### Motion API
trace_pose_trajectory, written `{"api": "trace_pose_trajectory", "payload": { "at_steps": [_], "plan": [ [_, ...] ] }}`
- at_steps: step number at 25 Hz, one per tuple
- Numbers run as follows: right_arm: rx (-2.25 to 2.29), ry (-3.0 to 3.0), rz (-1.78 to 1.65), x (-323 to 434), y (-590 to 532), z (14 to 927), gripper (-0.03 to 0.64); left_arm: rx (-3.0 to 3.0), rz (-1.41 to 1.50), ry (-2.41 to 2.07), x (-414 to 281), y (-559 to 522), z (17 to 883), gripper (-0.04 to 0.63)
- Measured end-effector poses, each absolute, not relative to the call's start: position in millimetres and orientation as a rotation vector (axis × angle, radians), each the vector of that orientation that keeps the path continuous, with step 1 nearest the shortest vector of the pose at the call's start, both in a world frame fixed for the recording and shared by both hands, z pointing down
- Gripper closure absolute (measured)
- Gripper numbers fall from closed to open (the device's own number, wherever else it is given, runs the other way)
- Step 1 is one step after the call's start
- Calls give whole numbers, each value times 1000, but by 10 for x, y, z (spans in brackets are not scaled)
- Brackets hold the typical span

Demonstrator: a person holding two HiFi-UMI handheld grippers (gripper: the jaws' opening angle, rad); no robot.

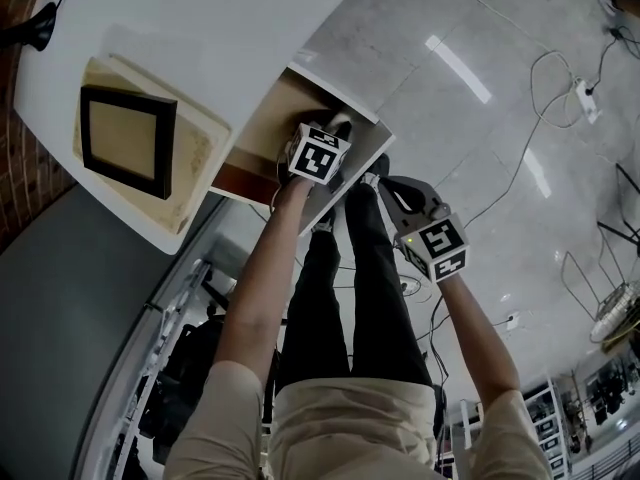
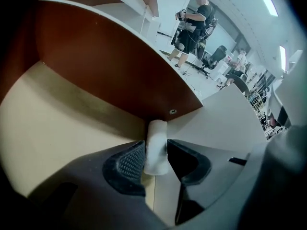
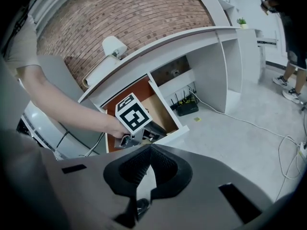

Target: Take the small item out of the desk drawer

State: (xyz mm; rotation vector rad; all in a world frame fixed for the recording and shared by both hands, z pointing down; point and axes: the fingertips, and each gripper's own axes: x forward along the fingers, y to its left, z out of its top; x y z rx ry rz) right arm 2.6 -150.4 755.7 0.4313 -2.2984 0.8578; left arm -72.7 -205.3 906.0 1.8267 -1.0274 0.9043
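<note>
Left gripper view: small white item (image 2: 156, 133), stubby cylinder shape, sits in drawer (image 2: 72, 128) by brown wall, between left gripper (image 2: 156, 150) jaws, spread, not clamping. Left arm reaches into drawer. Right gripper (image 3: 149, 152) jaws closed, empty.

Left gripper (image 2: 155, 146) jaws apart — right gripper (image 3: 149, 151) jaws together.

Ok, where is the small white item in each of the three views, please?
Head view: not made out; the left gripper covers its place in the open drawer.
Left gripper view: low centre, the small white item stands between that gripper's jaws.
Right gripper view: not visible; the left gripper in the drawer hides it.
Shared landmark: the drawer's red-brown inner wall, seen in all three.
</note>
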Motion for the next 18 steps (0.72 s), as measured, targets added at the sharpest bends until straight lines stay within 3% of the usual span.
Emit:
{"api": "trace_pose_trajectory", "payload": {
  "at_steps": [18],
  "plan": [
    [524,-2297,849,101,-1585,7480,592,1883,1028,-951,-667,-2025,9027,472]
  ]
}}
